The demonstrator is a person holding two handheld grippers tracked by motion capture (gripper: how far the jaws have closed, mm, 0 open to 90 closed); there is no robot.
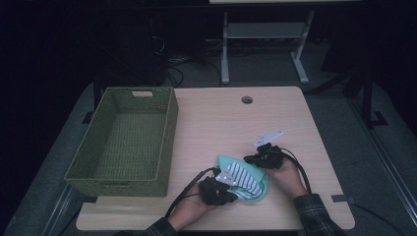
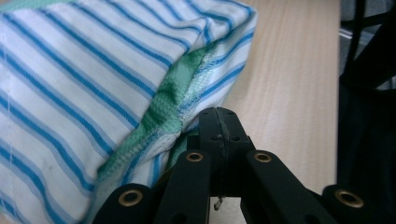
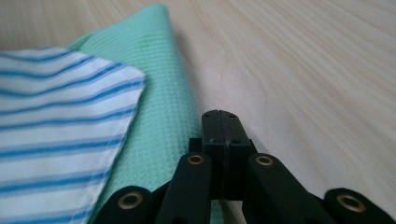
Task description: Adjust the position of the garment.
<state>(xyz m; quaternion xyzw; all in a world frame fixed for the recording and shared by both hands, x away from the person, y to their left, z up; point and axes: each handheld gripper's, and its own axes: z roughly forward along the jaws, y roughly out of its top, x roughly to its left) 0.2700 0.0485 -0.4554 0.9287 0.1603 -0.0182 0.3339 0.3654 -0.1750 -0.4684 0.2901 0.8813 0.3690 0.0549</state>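
Pale wooden table [image 1: 295,123], lower centre: a striped cloth [image 1: 243,177] lies on a green cloth [image 1: 227,161]. Both the left gripper [image 1: 227,181] and right gripper [image 1: 253,158] are pressed closed at the edges, apparently gripping nothing. Judged best: keep the layers aligned, moving evenly toward the wicker basket [image 1: 169,123].

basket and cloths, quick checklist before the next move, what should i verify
1. Left gripper shut at the striped cloth's edge: ok, though whether fabric is pinched, cannot tell.
2. Right gripper shut beside the green cloth: ok; holding it, cannot tell.
3. Striped cloth lying on top of the green cloth: ok.
4. Basket empty and open-topped: ok.
5. Table bare between cloths and basket: ok.
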